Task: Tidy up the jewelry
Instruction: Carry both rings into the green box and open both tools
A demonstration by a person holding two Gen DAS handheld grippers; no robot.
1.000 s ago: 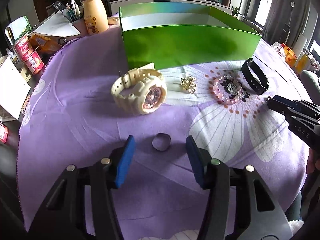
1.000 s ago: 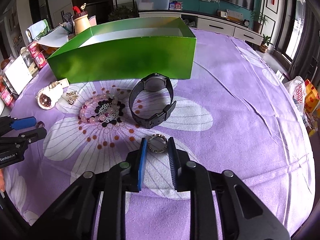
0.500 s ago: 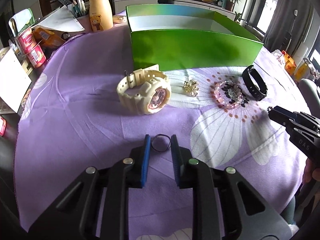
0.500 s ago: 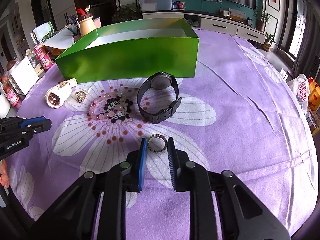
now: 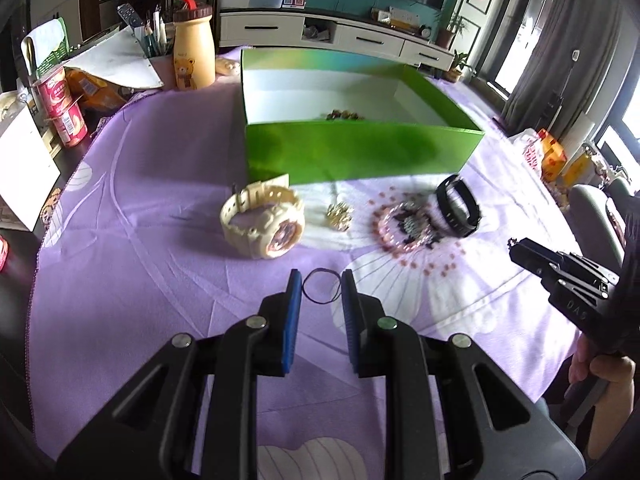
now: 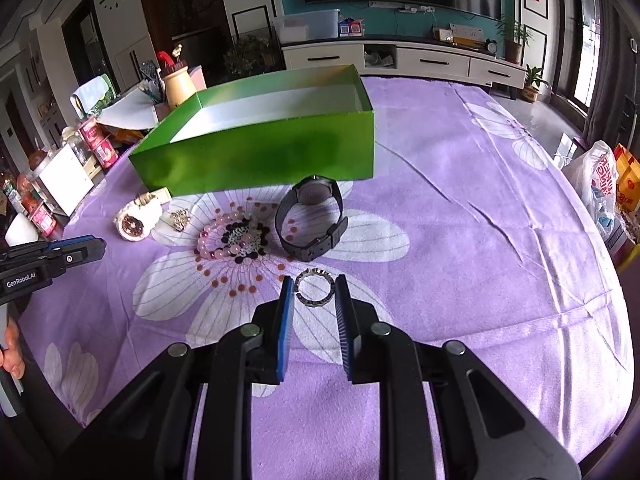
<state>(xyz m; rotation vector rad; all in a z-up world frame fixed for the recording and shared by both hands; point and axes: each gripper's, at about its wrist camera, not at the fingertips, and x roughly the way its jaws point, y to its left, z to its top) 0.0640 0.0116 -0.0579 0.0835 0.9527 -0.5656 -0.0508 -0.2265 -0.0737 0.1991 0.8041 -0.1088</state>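
Left gripper (image 5: 321, 286) grips a thin dark ring (image 5: 321, 286); right gripper (image 6: 313, 288) grips a metal ring (image 6: 314, 287). Green box (image 5: 360, 152) contents partly hidden.

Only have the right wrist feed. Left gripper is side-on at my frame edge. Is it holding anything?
Observer: Yes. The left gripper has just been closing, and a thin dark ring sits pinched between its blue pads.
Operator: Good. The right gripper is shut on the silver ring here. I can't see the floor of the green box behind its front wall. Is anything in there?
Observer: One small dark beaded piece lies on the white floor, just behind the front wall.
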